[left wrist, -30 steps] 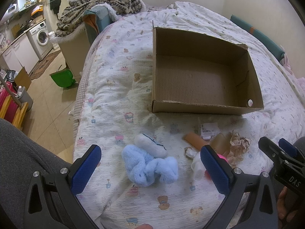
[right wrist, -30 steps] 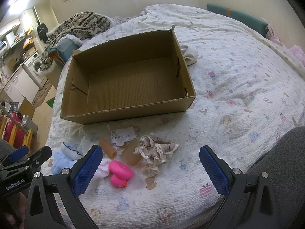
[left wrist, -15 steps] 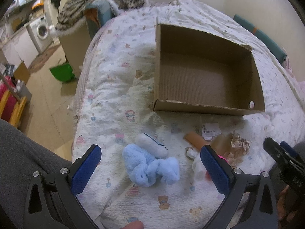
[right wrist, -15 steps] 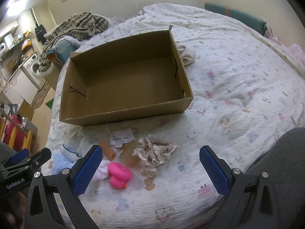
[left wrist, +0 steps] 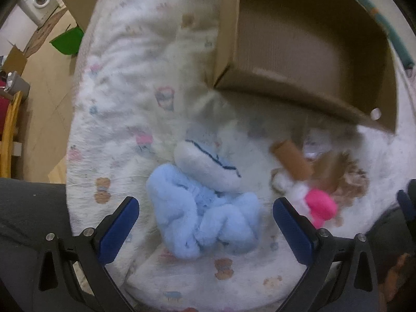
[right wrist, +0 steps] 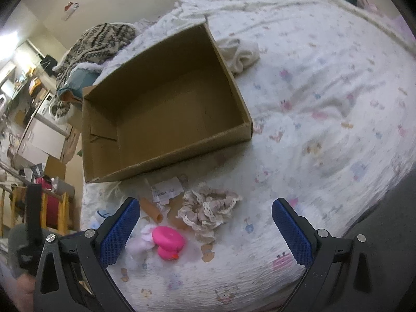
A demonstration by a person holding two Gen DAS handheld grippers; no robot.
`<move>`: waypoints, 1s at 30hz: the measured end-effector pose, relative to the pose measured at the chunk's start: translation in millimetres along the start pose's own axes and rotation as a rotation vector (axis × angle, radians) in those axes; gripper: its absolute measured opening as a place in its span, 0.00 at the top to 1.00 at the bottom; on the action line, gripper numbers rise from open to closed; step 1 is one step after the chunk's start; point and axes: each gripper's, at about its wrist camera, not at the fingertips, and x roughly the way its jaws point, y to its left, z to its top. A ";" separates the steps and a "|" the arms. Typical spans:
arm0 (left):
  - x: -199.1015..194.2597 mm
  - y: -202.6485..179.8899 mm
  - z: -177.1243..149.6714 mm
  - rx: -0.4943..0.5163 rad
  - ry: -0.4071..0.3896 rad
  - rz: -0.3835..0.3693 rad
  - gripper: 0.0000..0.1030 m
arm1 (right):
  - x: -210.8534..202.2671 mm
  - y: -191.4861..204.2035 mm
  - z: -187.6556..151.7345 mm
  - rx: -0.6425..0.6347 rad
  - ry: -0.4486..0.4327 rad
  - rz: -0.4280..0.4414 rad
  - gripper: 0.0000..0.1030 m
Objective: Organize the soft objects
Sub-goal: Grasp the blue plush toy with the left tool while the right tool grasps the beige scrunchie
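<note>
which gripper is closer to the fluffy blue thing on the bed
Left. The left gripper has its open jaws on either side of the fluffy blue thing. The right gripper sits further right, over the pink toy.

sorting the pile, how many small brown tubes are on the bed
2 that I can make out: one tube lies just left of the paper tag, the other tube partly under the lace scrunchie. More may be hidden beneath it.
</note>
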 end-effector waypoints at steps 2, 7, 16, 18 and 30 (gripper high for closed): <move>13.2 -0.1 -0.3 0.003 0.028 0.025 0.00 | 1.9 -3.4 0.7 0.013 0.006 0.000 0.00; 28.1 3.6 -2.9 -0.010 0.066 -0.015 0.28 | 22.8 -13.8 5.7 0.073 0.115 0.033 0.00; 21.4 -4.7 -13.6 0.023 0.023 -0.063 0.80 | 63.6 -9.8 -2.9 0.094 0.293 0.060 0.21; 11.8 -2.1 -16.1 0.013 -0.003 -0.079 0.81 | 57.8 -7.5 -3.8 0.086 0.271 0.059 0.21; -25.1 15.2 -10.9 -0.034 -0.114 -0.130 0.83 | 79.7 -19.4 5.8 0.169 0.289 0.079 0.68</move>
